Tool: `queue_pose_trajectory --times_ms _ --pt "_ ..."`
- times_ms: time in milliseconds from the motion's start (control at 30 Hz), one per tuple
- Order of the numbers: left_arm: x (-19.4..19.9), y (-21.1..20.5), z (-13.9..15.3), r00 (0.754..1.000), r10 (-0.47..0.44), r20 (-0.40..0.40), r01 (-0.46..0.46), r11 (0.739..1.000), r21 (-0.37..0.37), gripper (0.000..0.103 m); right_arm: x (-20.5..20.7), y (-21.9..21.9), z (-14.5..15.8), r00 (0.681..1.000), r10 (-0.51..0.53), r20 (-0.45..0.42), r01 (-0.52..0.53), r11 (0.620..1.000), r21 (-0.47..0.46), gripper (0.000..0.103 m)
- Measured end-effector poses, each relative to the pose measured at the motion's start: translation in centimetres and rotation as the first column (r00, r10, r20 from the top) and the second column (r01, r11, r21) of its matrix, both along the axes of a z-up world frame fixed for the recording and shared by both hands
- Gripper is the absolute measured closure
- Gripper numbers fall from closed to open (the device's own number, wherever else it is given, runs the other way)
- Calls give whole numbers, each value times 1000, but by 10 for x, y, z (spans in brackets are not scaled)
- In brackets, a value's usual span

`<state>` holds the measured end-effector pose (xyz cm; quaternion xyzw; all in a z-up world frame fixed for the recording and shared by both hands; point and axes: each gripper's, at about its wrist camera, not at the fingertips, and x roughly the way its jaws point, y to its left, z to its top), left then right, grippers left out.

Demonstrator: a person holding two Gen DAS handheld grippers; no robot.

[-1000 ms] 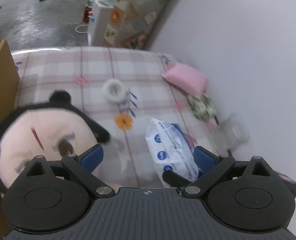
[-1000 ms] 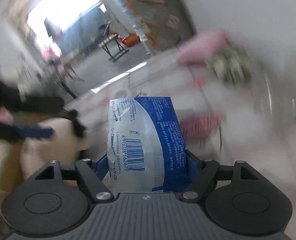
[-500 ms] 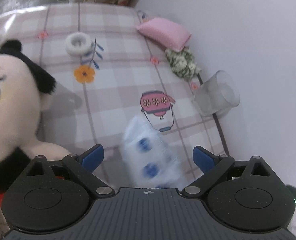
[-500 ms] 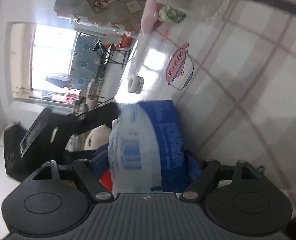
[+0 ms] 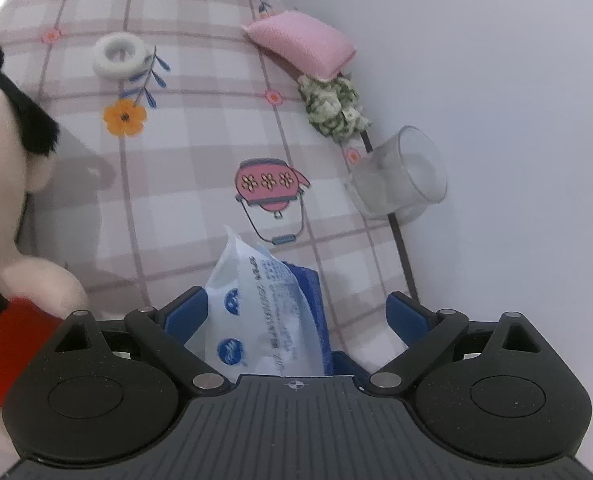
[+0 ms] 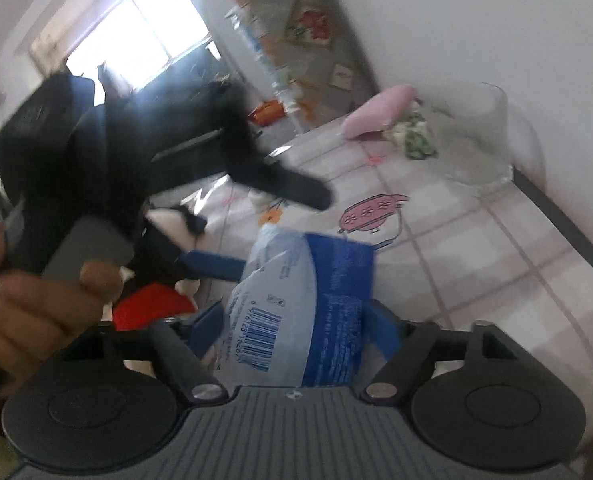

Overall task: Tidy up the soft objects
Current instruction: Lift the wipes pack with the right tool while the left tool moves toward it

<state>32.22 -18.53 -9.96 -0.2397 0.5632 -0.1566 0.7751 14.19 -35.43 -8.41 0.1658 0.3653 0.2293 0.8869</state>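
Right gripper (image 6: 292, 328) clamps the pack (image 6: 296, 300), barcode visible only there; left gripper (image 5: 296, 312) gapes; cup (image 5: 400, 176) at 2 o'clock.

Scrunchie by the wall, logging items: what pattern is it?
Green and cream floral scrunchie, clearest in the left wrist view.

My bench (image 5: 200, 168) wears a pink-and-white checked cloth printed with an orange flower and a pink pot, and its far edge runs right up against a plain white wall (image 5: 496, 80). Past the bench's end, a bright window (image 6: 136, 40) pours daylight into the room. Beside it stands a tall cabinet (image 6: 308, 44) with flower-patterned panels; the rest back there is too blurred for me to make out.
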Motion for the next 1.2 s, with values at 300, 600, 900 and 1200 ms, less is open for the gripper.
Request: queue_pose_trajectory --times_ms 300,600,900,1200 --pt "-3 -12 2 999 -41 -28 39 997 -70 7 -41 42 8 958 112 266 -13 938 -348 36" --pt "-10 -19 8 998 -65 -13 64 994 -84 7 -30 57 -8 966 53 255 77 878 -473 38" --pt "-31 3 32 994 -20 106 24 999 -36 7 -3 -15 -27 993 -72 -91 94 958 270 40" --pt "-50 26 46 978 19 208 -38 996 87 7 6 -9 -48 977 3 -213 93 894 439 38"
